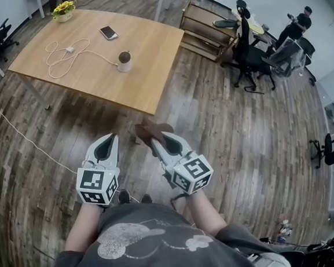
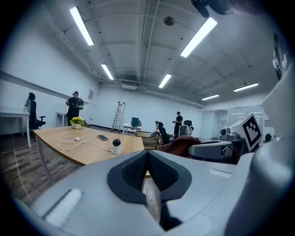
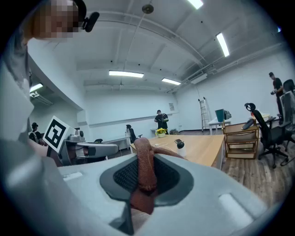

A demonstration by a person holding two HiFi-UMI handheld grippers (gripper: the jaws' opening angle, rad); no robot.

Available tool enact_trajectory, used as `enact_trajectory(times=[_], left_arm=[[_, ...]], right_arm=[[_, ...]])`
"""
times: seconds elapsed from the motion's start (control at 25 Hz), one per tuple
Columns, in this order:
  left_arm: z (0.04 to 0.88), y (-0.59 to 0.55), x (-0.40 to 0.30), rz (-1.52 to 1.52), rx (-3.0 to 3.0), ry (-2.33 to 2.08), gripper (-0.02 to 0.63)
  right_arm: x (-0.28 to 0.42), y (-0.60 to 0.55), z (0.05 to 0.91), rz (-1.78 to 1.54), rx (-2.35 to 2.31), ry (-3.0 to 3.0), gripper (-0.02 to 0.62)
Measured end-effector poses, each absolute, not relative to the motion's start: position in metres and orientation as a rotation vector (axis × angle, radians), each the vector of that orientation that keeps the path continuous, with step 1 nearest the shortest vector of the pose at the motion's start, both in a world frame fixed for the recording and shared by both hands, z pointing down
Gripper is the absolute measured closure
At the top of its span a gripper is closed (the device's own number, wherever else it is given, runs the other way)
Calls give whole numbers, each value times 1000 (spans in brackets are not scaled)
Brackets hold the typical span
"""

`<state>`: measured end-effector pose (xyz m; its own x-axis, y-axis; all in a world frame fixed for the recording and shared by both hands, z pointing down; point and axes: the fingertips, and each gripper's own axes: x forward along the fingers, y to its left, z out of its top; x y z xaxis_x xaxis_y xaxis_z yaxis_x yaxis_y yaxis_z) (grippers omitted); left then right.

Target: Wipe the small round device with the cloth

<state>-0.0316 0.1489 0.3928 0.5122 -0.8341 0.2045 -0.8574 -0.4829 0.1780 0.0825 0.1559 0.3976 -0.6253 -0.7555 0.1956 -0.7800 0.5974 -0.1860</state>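
Note:
The small round device (image 1: 124, 61), white with a dark top, stands on the wooden table (image 1: 150, 73) near its front right corner; it also shows as the device (image 2: 116, 146) and the device (image 3: 179, 144) in the gripper views. A white cable (image 1: 67, 56) runs from it across the table. My right gripper (image 1: 159, 142) is shut on a reddish-brown cloth (image 1: 149, 131), which bunches between the jaws as the cloth (image 3: 145, 168). My left gripper (image 1: 111, 142) is shut and holds nothing. Both hang over the floor, well short of the table.
A phone (image 1: 109, 32) and a pot of yellow flowers (image 1: 63, 11) lie farther back on the table. A wooden shelf unit (image 1: 207, 30) and black office chairs (image 1: 250, 50) stand to the right. A person (image 1: 296, 27) stands at the far right. The floor is wood planks.

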Motion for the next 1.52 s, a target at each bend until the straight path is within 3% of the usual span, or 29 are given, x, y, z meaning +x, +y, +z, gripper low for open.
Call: enact_trajectory(times=[1.52], left_arm=[[411, 126, -77, 98, 2526, -1365, 588]], right_arm=[[53, 143, 418, 406, 1492, -2608, 537]])
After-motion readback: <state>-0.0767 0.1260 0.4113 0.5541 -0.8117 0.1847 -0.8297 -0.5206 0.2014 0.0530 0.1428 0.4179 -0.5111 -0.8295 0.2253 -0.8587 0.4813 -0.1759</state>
